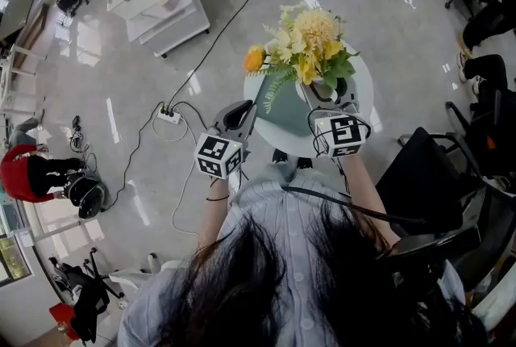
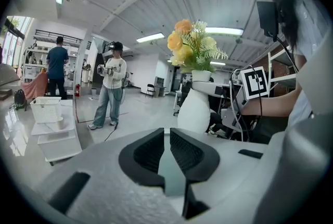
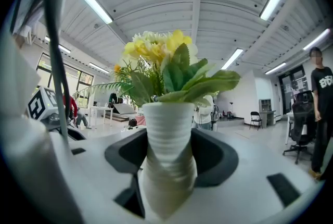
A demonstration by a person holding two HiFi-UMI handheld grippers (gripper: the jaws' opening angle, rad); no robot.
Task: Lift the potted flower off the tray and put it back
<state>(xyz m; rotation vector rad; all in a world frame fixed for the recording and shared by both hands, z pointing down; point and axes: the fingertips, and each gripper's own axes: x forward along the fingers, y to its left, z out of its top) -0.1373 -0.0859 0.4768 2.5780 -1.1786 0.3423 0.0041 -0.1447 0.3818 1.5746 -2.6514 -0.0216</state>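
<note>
Jaws of the right gripper (image 3: 167,165) stand fairly wide and clamp the white ribbed vase of the potted flower (image 3: 166,129). The dark pads press on both sides of the vase below its rim, and the yellow blooms and green leaves rise above them. In the head view this right gripper (image 1: 329,99) reaches in from the near side, and the potted flower (image 1: 302,51) stands upright over the grey-green tray (image 1: 294,115) on the round white table (image 1: 364,83). Whether the vase's base touches the tray cannot be told, as the gripper and the foliage cover it.

The left gripper (image 2: 167,152) has its jaws drawn narrow, pinching a thin pale green slab between the pads: the edge of the tray (image 2: 171,176). In the head view the left gripper (image 1: 239,115) meets the tray's left rim, well apart from the vase.
</note>
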